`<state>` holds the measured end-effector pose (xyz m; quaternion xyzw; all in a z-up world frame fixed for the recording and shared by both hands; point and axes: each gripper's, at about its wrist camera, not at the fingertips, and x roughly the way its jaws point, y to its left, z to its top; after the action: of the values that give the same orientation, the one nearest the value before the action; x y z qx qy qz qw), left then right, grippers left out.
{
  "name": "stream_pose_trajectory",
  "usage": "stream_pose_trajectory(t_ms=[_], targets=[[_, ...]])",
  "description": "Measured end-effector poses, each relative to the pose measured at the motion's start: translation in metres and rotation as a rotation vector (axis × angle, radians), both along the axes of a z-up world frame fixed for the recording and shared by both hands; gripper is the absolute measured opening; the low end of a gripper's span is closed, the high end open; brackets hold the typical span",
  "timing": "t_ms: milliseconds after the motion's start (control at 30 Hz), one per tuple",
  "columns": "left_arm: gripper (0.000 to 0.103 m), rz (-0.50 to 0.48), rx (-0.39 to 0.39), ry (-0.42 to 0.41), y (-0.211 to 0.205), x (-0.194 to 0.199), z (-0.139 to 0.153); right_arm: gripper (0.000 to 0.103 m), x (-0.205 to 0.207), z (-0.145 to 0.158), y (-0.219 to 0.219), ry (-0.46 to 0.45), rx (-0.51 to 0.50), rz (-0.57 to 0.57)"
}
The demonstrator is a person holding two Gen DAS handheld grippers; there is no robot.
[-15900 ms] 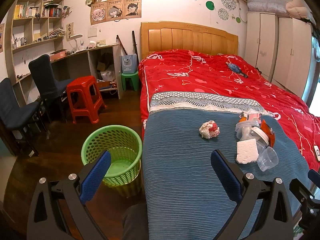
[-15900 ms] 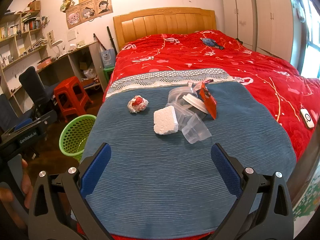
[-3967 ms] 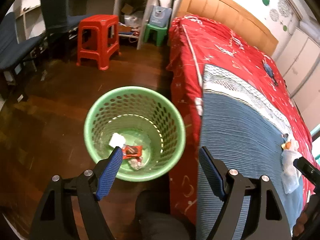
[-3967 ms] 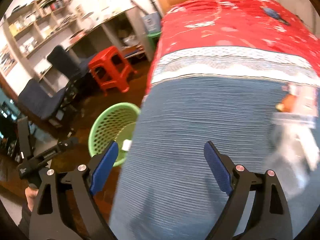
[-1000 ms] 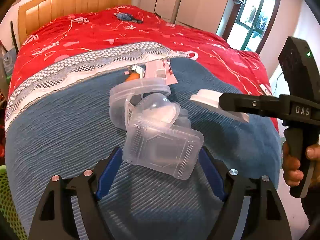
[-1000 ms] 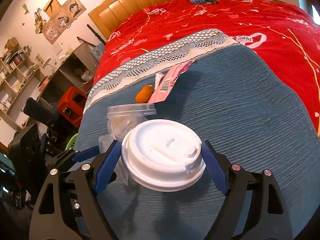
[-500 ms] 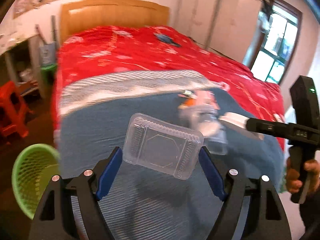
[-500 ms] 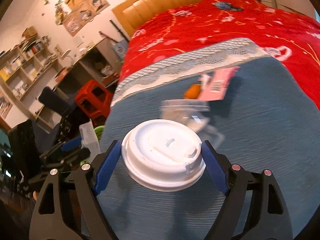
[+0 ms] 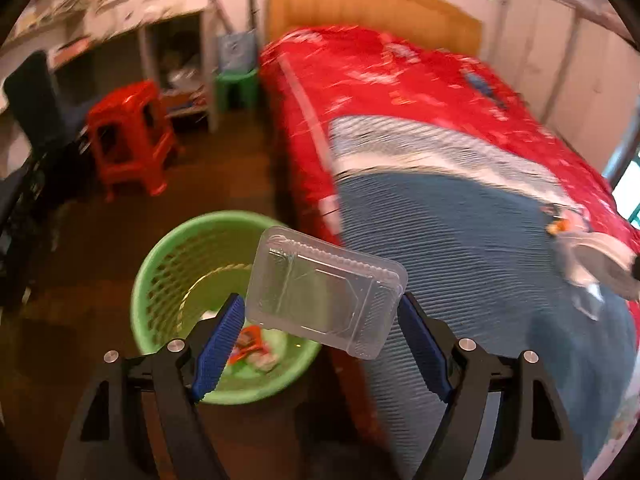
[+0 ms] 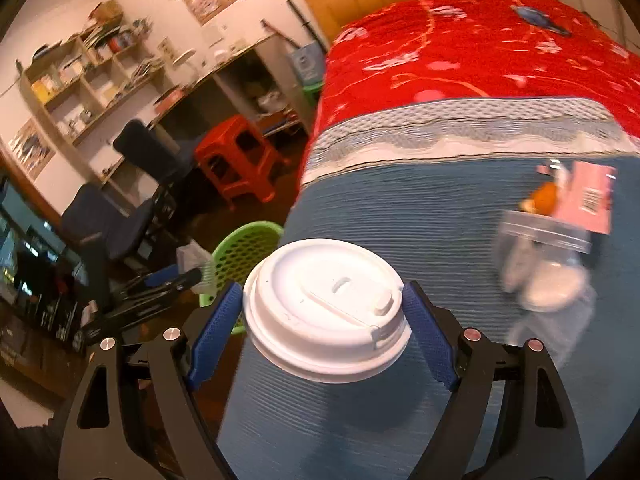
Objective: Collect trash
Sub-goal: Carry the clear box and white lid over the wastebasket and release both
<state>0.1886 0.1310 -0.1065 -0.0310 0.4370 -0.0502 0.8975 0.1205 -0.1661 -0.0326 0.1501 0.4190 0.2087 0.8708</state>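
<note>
My left gripper (image 9: 322, 330) is shut on a clear plastic clamshell box (image 9: 322, 292), held above the near rim of the green trash basket (image 9: 172, 256), which has scraps in its bottom. My right gripper (image 10: 322, 324) is shut on a white cup lid (image 10: 324, 312), held above the blue blanket (image 10: 420, 220). The basket (image 10: 240, 252) also shows left of the bed in the right wrist view, with the left gripper beside it. More clear plastic containers (image 10: 540, 264), a pink wrapper (image 10: 592, 196) and an orange scrap (image 10: 544, 196) lie on the blanket.
The bed with its red cover (image 9: 400, 80) fills the right side. A red stool (image 9: 128, 136), a green stool (image 9: 236, 88), dark chairs (image 10: 132, 216) and a desk with shelves (image 10: 120, 76) stand on the wooden floor to the left.
My left gripper has swung left from over the bed to above the green basket, still holding the clamshell. My right gripper has also turned left with the lid.
</note>
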Motion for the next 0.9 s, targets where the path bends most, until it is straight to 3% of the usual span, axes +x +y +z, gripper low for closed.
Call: stream_pose_trajectory(t_ms=[200, 267, 433, 900], targets=[[0.076, 0.094, -0.009, 0.075, 0.045, 0.018, -0.029, 0.081, 0.014, -0.005, 0.038, 0.017, -0.003, 0.061], [0.084, 0.115, -0.012, 0.095, 0.054, 0.022, -0.037, 0.081, 0.017, -0.007, 0.049, 0.023, -0.004, 0.076], [0.088, 0.168, -0.05, 0.115, 0.072, 0.02, -0.048, 0.081, 0.024, -0.011, 0.073, 0.035, -0.006, 0.109], [0.088, 0.289, -0.111, 0.061, 0.116, -0.03, -0.036, 0.081, 0.046, -0.028, 0.159, 0.071, -0.025, 0.241]])
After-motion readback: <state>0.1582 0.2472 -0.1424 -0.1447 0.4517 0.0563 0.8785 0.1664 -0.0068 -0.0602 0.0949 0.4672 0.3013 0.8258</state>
